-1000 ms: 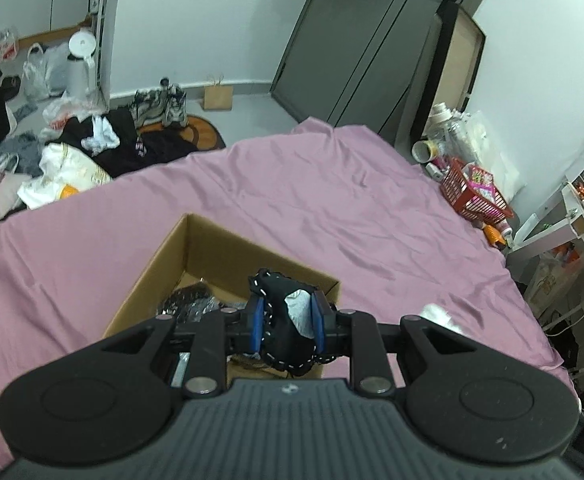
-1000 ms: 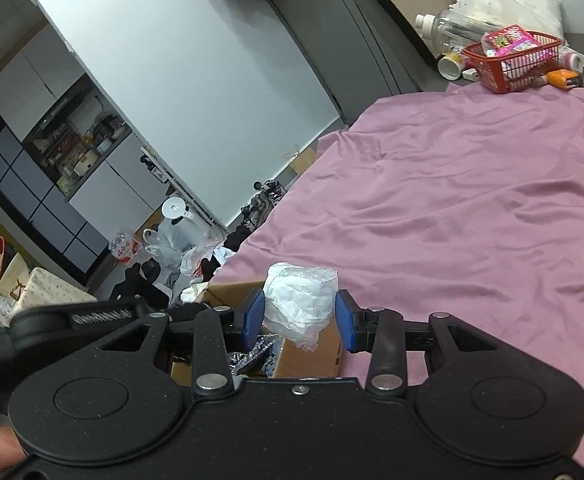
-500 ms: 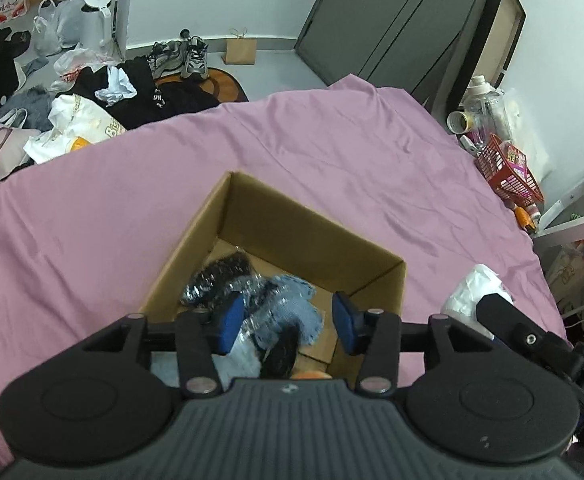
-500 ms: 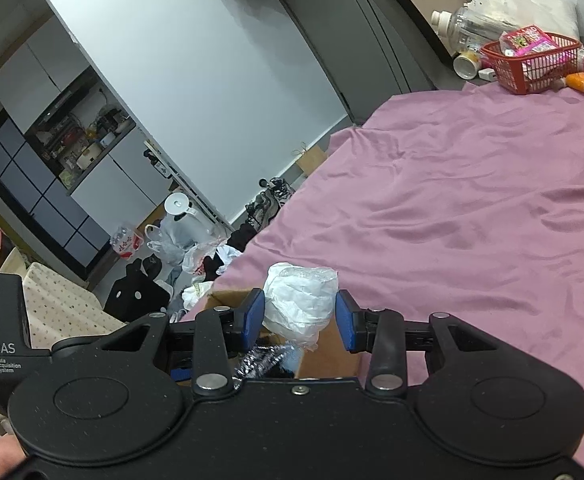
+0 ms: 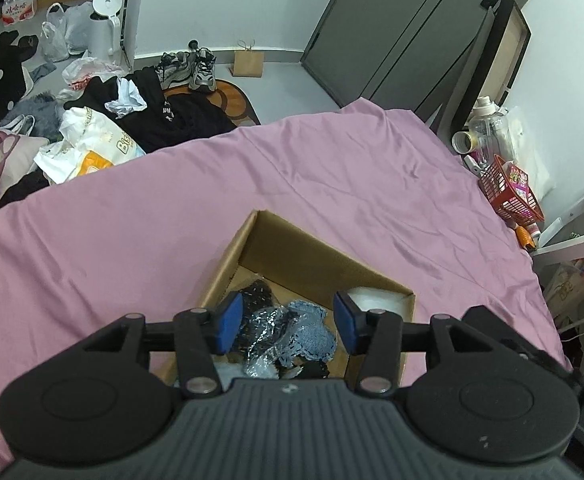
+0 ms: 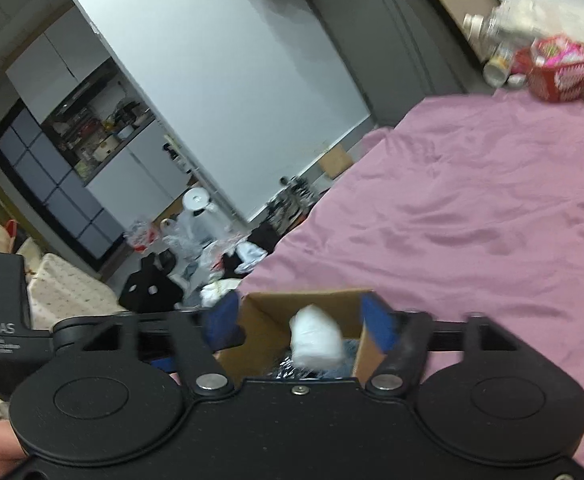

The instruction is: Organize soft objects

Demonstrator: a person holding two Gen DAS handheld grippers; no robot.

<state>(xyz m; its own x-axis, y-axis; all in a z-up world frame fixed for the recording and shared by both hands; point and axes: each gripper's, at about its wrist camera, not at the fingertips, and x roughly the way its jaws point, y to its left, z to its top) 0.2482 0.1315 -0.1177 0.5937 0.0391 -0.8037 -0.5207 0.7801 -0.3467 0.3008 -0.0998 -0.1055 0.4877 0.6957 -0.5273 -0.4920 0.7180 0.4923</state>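
White bundle (image 6: pixel 315 338) motion-blurred; cardboard box (image 5: pixel 319 256) near side hidden.

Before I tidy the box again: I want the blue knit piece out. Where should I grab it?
Pinch the raised crumpled middle of the blue knit piece, coming straight down from above. It lies on top of the pile, and the cardboard box walls block any sideways approach. Both grippers, left and right, are open.

Your right gripper (image 6: pixel 297 320) has spread open — white bundle (image 6: pixel 315 340) released, now over the cardboard box (image 6: pixel 268 316); left gripper (image 5: pixel 288 322) emptied earlier.
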